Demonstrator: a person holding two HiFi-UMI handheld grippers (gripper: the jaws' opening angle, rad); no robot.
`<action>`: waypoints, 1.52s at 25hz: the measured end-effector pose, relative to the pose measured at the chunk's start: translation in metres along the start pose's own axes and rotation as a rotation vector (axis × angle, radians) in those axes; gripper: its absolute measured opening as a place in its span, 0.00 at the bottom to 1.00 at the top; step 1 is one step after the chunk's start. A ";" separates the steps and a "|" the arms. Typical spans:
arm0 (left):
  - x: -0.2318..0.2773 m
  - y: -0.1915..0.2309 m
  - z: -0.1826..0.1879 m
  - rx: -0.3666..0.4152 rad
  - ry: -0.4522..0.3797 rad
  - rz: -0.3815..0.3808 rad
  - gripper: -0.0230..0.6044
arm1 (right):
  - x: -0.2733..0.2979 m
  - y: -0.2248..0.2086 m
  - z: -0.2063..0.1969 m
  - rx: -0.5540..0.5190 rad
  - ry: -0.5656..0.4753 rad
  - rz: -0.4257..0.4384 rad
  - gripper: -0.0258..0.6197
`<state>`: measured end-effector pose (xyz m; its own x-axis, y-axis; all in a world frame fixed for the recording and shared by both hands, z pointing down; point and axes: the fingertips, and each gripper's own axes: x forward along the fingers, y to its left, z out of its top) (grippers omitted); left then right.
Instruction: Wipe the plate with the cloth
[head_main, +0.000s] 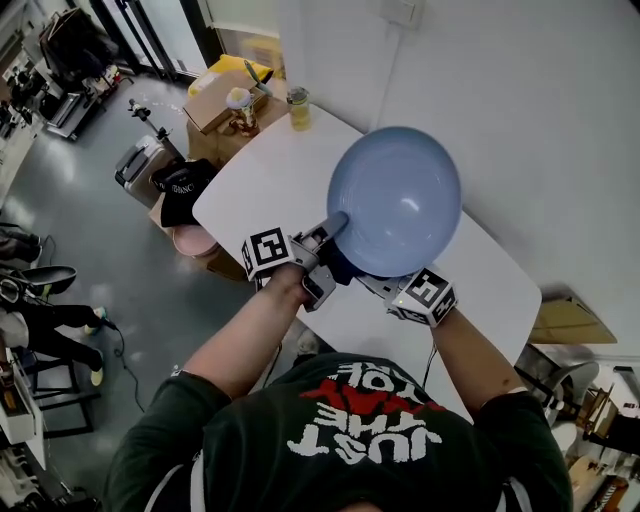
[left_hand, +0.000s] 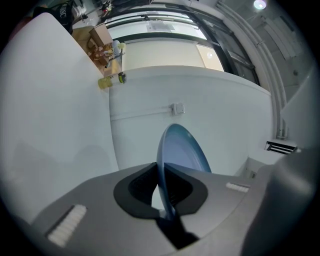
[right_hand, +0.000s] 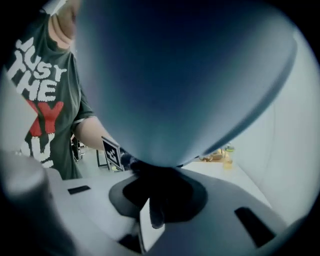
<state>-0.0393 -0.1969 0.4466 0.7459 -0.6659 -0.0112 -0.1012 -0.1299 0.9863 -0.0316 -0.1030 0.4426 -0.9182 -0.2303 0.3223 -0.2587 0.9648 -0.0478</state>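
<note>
Surface: a white surface (head_main: 262, 180) with round corners. One long side sits right by a white wall (head_main: 520, 110).
On it: one small jar (head_main: 298, 108) with yellow stuff inside. It stands upright at the far corner, close to the edge.

1. Open over the bare left stretch of the white table (head_main: 250, 190).
2. Blocked above mid-table by the blue plate (head_main: 395, 200), pinched at its rim in the left gripper (head_main: 335, 228).
3. Filled under the plate's near edge by dark cloth (head_main: 340, 265) clamped in the right gripper (head_main: 372, 283).
4. Hemmed on the right by the white wall (head_main: 520, 90).
5. Narrowed at the far corner by a yellow jar (head_main: 298, 108).
</note>
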 end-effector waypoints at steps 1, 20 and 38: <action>0.001 -0.003 -0.001 0.001 0.009 -0.016 0.07 | -0.001 0.000 0.000 0.013 -0.009 0.002 0.12; -0.042 -0.086 0.013 0.167 0.105 -0.840 0.07 | -0.088 -0.057 0.070 0.425 -0.351 0.139 0.12; -0.051 -0.073 0.012 0.207 0.120 -0.843 0.07 | -0.099 0.040 0.181 0.124 -0.486 0.590 0.12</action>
<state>-0.0780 -0.1626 0.3735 0.6891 -0.2077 -0.6943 0.4061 -0.6828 0.6074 -0.0055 -0.0644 0.2380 -0.9355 0.2604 -0.2389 0.3093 0.9303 -0.1971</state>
